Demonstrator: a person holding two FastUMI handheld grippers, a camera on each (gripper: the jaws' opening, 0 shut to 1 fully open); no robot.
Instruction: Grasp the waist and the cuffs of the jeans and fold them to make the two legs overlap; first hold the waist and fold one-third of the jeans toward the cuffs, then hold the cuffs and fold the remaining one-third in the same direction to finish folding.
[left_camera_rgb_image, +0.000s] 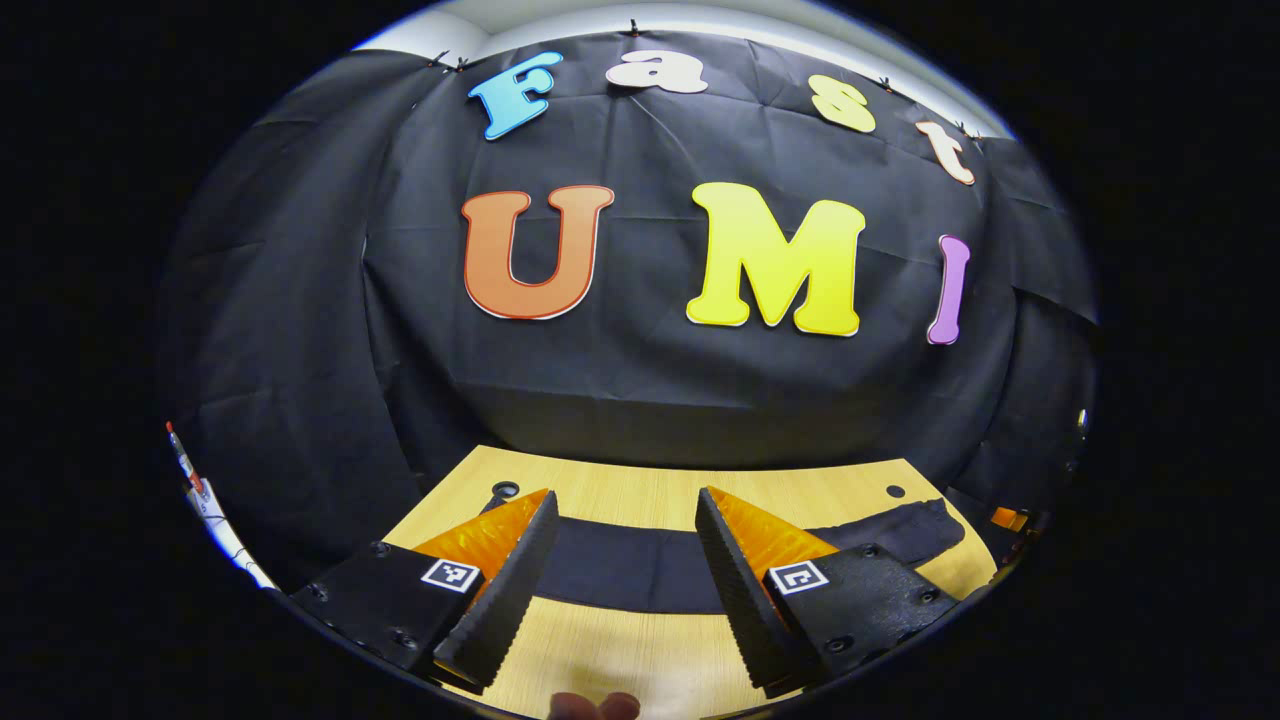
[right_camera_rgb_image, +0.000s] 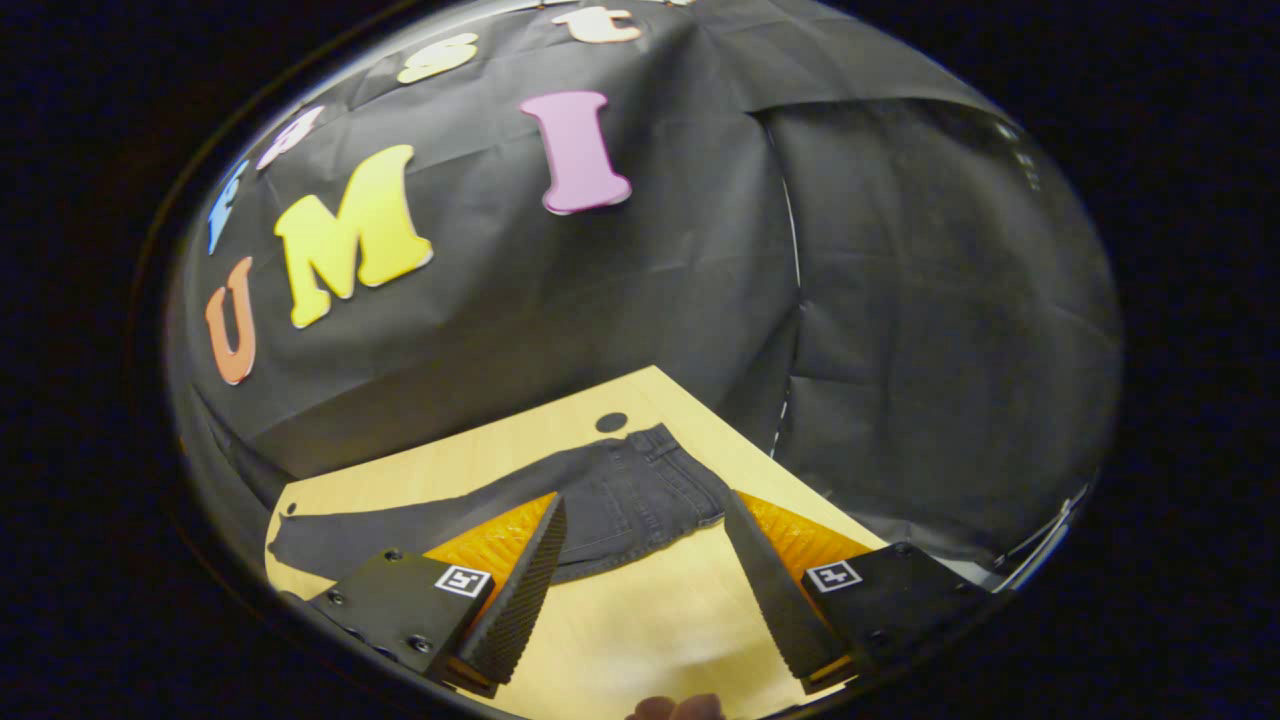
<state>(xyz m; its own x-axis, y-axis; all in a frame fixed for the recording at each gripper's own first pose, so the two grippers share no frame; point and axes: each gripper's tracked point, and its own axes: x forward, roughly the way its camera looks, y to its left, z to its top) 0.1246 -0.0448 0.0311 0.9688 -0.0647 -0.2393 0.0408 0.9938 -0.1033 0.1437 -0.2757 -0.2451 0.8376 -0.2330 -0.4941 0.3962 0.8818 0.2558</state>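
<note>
Jeans (right_camera_rgb_image: 600, 505) flat on table (right_camera_rgb_image: 640, 620), waist (right_camera_rgb_image: 665, 480) in right gripper view, both grippers' fingers apart, empty

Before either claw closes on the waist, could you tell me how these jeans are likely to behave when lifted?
The dark jeans lie limp and flat on the wooden table, so they will probably sag and drape from a pinch. Denim is fairly heavy for cloth, so the legs may drag. The stitched waistband looks thicker and should give firmer purchase, unlikely to slip.
</note>
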